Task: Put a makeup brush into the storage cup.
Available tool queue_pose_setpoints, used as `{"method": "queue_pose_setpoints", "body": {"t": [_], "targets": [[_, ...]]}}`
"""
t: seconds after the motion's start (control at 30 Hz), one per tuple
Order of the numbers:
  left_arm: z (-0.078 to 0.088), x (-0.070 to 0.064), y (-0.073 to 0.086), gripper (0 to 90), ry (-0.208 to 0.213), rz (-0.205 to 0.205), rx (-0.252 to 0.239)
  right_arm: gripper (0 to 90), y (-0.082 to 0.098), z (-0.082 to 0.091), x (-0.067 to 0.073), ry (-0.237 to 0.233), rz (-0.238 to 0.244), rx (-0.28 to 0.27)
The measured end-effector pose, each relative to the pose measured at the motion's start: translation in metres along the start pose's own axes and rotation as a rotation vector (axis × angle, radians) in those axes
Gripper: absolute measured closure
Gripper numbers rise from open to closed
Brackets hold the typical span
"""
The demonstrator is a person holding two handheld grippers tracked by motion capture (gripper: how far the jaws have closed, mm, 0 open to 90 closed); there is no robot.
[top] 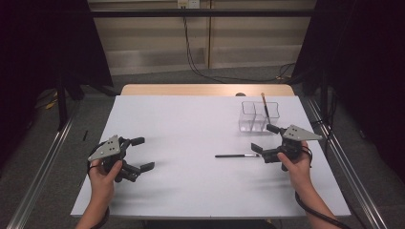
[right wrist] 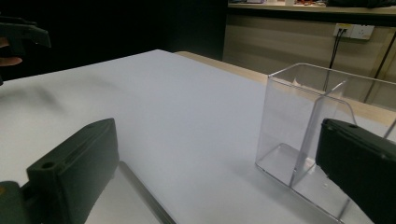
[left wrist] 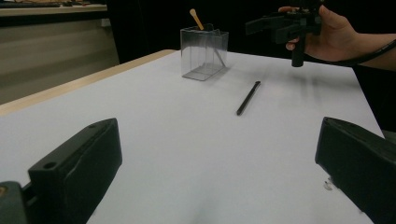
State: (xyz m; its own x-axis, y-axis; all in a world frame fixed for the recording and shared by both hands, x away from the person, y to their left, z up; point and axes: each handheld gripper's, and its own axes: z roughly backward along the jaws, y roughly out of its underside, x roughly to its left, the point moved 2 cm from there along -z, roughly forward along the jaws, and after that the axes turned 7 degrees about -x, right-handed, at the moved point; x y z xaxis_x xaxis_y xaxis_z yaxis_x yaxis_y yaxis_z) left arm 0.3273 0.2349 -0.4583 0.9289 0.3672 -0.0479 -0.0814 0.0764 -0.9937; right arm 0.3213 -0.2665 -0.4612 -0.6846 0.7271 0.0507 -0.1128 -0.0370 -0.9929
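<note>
At the left of the high view we see the left tool (top: 141,153) held just above the white table (top: 191,191), its jaws spread wide apart with nothing between them. In its own left gripper view the two black jaws stand at the bottom corners with bare table between them.

Moving toward the middle, a thin black brush (top: 236,155) lies flat on the table, its length running left to right, well apart from the left tool. The left gripper view shows that brush (left wrist: 248,97) lying alone on the white surface, short of the clear holder.

Further right, the right tool (top: 265,138) hovers with its jaws apart and empty; the nearer jaw looks to us just beside the brush's right end (whether it touches, we cannot tell from the high view). In the right gripper view a long pale strip passes beside the left jaw, probably that brush, though it is too blurred for us to be sure.

Behind the right tool stands a clear two-compartment holder (top: 248,117), upright near the far right of the table. A second brush with a wooden handle (top: 264,106) leans in its right compartment.
</note>
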Motion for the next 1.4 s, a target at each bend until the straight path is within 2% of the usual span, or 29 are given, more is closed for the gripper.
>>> {"method": "queue_pose_setpoints", "body": {"t": [0.63,0.9,1.1,1.4], "targets": [[-0.001,0.001,0.001,0.5,0.006,0.0,0.003,0.0,0.004,-0.022,0.002,-0.037,-0.019,0.04],[-0.001,0.001,0.002,0.5,0.002,0.002,0.006,0.0,0.004,-0.027,-0.001,-0.048,-0.039,0.105],[-0.002,0.001,0.002,0.5,0.006,0.005,0.009,0.0,0.002,-0.03,-0.001,-0.046,-0.032,0.146],[-0.002,0.001,0.002,0.5,0.013,0.0,0.013,0.0,0.001,-0.038,-0.003,-0.048,-0.014,0.264]]}}
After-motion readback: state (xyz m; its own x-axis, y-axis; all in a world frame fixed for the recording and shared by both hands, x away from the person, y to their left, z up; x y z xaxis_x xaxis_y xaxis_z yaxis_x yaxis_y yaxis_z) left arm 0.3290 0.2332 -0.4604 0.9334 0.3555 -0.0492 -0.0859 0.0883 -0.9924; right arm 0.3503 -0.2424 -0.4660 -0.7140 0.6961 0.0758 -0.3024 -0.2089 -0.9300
